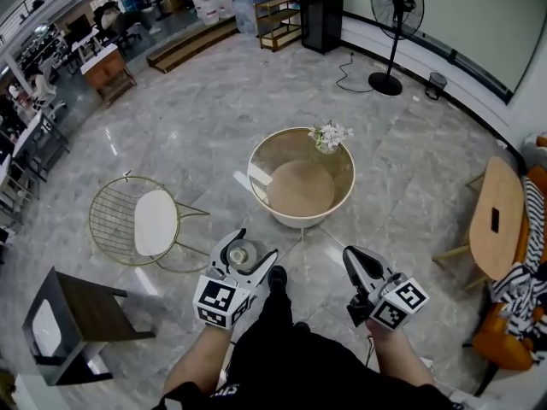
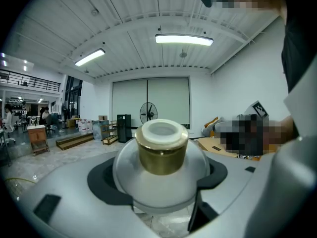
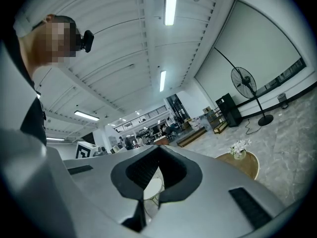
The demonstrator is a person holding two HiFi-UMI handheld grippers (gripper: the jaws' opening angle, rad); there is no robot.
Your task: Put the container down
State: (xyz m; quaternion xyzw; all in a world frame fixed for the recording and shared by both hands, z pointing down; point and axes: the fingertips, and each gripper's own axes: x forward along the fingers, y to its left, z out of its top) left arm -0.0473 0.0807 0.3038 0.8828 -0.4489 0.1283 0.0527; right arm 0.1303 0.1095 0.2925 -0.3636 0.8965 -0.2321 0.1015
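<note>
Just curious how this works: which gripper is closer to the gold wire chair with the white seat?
Left. The left gripper is just right of the gold wire chair with white seat; the right gripper sits farther right, beyond it.

Your head view's bright and even, shadows soft. Glare patches on the floor (image 1: 214, 101) left of the round table (image 1: 301, 222), and straight lines bow further out from it. Gripper views: heavy fisheye, black corners, ceiling light (image 2: 184, 39) blown out, container (image 2: 162, 152) slightly soft.
</note>
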